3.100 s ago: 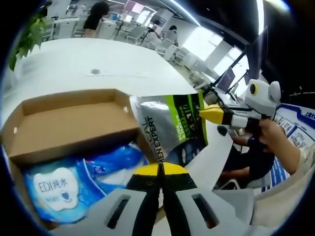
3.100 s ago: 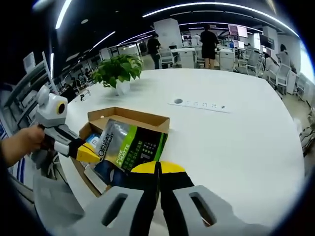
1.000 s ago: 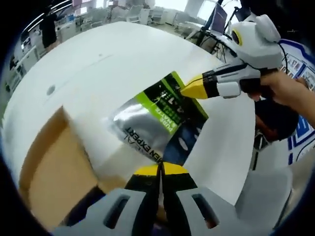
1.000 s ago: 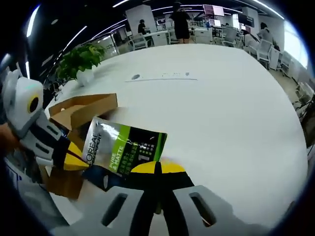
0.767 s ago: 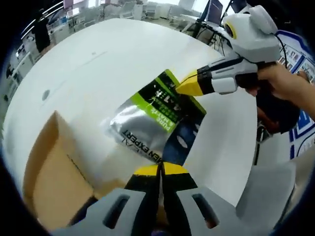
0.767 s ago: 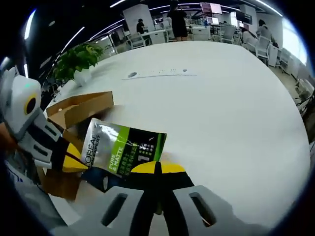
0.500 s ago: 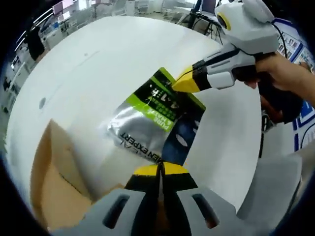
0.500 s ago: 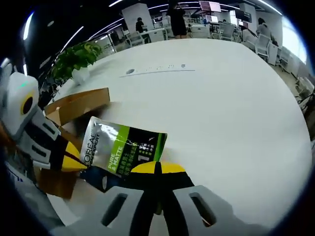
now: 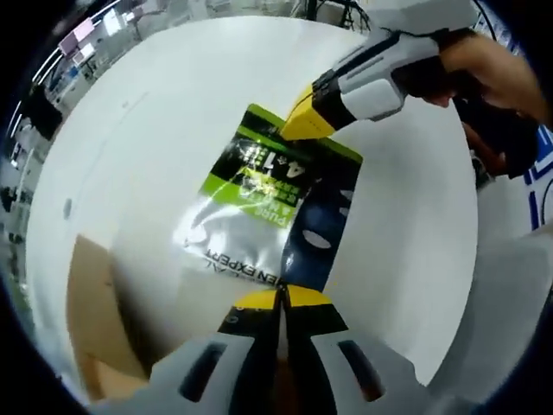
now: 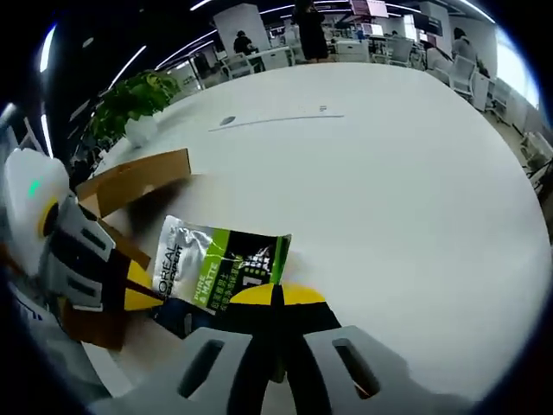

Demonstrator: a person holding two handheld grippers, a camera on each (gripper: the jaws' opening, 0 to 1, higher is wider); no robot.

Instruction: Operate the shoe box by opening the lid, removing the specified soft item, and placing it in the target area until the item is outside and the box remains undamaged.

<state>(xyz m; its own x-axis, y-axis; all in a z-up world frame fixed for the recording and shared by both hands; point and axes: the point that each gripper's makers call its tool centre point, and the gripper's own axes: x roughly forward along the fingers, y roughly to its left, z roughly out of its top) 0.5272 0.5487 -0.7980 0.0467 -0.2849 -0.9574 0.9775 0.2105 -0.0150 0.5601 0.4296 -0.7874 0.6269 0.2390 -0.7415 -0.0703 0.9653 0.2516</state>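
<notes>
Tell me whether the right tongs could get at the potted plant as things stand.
Probably not: the right tongs are shut on the pouch, which the left tongs also hold, and the potted plant stands far across the white table, beyond the cardboard box.

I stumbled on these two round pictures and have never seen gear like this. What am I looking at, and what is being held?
A person holds a hand-held two-jaw gripper in each hand; each carries a fisheye camera looking along its own jaws. In the left gripper view, the left gripper rises from the bottom and the right gripper, in a hand, comes in from the upper right. The right gripper view is the reverse. Both grippers are shut on opposite edges of a silver, green and dark pouch, holding it between them over a big white table. Beside it stands an open cardboard shoe box, and a potted plant sits further back.
</notes>
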